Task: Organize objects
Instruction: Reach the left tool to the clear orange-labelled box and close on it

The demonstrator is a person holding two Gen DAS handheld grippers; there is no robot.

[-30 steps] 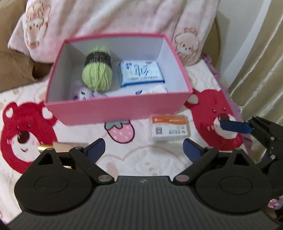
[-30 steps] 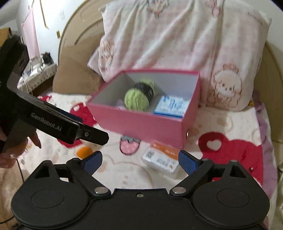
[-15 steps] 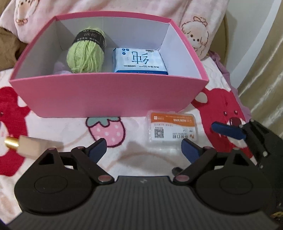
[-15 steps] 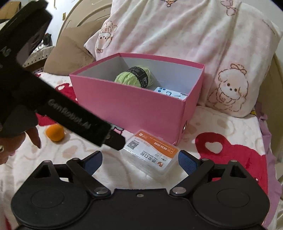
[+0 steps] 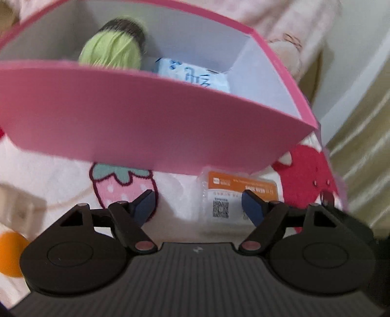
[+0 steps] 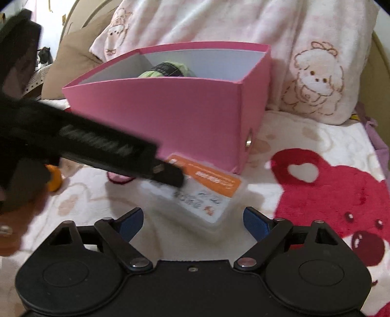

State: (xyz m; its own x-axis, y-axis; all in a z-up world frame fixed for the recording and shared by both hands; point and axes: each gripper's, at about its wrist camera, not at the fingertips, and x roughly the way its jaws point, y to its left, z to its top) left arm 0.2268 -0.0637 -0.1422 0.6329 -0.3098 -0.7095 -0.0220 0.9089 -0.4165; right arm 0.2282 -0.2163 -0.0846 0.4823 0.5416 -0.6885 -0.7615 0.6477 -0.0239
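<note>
A clear plastic case with an orange label (image 5: pixel 234 195) lies on the blanket against the front wall of the pink box (image 5: pixel 146 117). My left gripper (image 5: pixel 198 206) hovers low over it, jaws closing. Its right fingertip (image 5: pixel 251 207) overlaps the case and the left one stands clear over the strawberry print. In the right wrist view the case (image 6: pixel 207 192) lies just ahead of my right gripper (image 6: pixel 192 219), whose jaws are also closing with nothing pressed between them. The left gripper's black body (image 6: pixel 97 148) reaches in from the left, its tip over the case.
The pink box (image 6: pixel 170 114) holds green yarn (image 5: pixel 112 51) and a blue-white tissue pack (image 5: pixel 195 75). An orange ball (image 6: pixel 54 179) and a blurred beige tube (image 5: pixel 17 202) lie at the left. A pillow (image 6: pixel 243 22) is behind, a curtain (image 5: pixel 365 146) to the right.
Both grippers have dropped toward the plastic case, which now fills more of each view. The left gripper's fingers have drawn closer together. The left gripper's tip now covers the case's near corner.
</note>
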